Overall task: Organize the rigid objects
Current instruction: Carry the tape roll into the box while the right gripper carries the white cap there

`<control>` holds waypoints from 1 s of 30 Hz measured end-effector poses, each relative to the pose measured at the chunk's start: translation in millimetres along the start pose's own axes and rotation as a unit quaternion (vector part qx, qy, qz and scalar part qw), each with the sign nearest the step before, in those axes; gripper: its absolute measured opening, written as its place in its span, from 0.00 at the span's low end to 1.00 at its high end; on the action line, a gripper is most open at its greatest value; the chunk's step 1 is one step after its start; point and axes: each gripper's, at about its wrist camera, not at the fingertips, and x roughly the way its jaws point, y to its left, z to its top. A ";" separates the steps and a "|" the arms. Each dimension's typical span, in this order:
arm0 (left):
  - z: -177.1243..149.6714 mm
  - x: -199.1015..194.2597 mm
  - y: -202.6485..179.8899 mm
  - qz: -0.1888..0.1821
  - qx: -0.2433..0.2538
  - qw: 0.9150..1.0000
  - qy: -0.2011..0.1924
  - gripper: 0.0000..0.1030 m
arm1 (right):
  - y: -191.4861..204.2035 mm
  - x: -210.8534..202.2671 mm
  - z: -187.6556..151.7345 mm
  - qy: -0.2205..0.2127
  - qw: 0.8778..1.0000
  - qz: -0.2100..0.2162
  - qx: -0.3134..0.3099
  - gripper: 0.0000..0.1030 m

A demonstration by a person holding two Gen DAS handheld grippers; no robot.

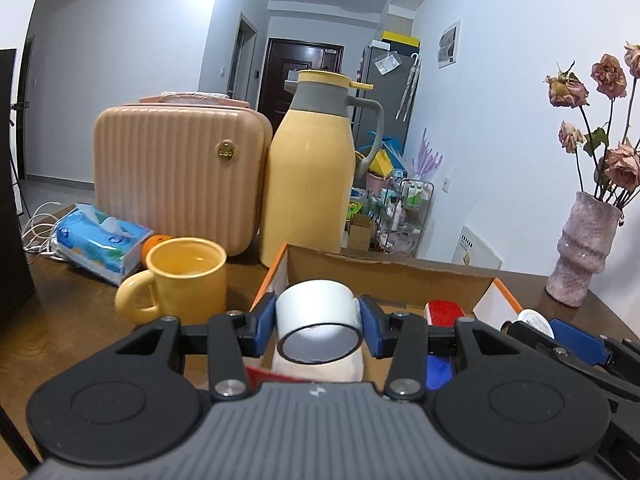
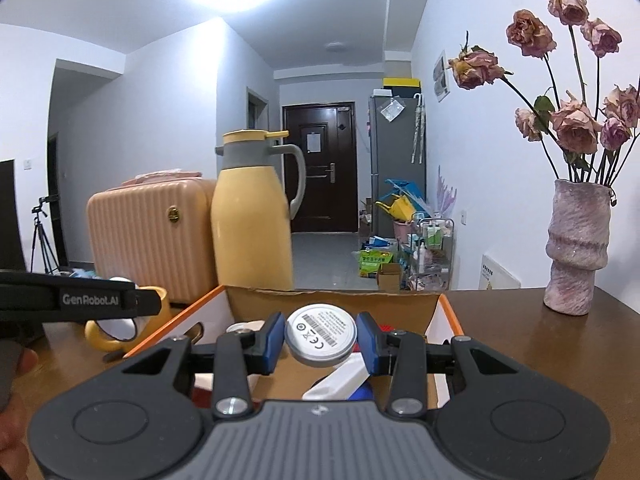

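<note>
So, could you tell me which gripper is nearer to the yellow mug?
Left. The left gripper, holding a tape roll, is just beside the yellow mug; the right gripper sits farther right, over the cardboard box.

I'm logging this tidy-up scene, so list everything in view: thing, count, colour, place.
tape roll: 1, white, in left gripper over box
round tin: 1, silver, in right gripper over box
cardboard box: 1, brown with orange edge, on table
brush: 1, red, in box
mug: 1, yellow, left of box
thermos jug: 1, yellow-grey, behind box
case: 1, peach, beside jug
tissue pack: 1, blue, far left
vase: 1, pinkish, holding dried roses, right
left gripper: 1, black-blue
right gripper: 1, black-blue
</note>
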 end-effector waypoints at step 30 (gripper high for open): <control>10.1 98.1 -29.2 0.005 0.024 0.999 0.036 0.44 | -23.0 85.8 -3.7 0.065 0.997 -0.047 0.007 0.37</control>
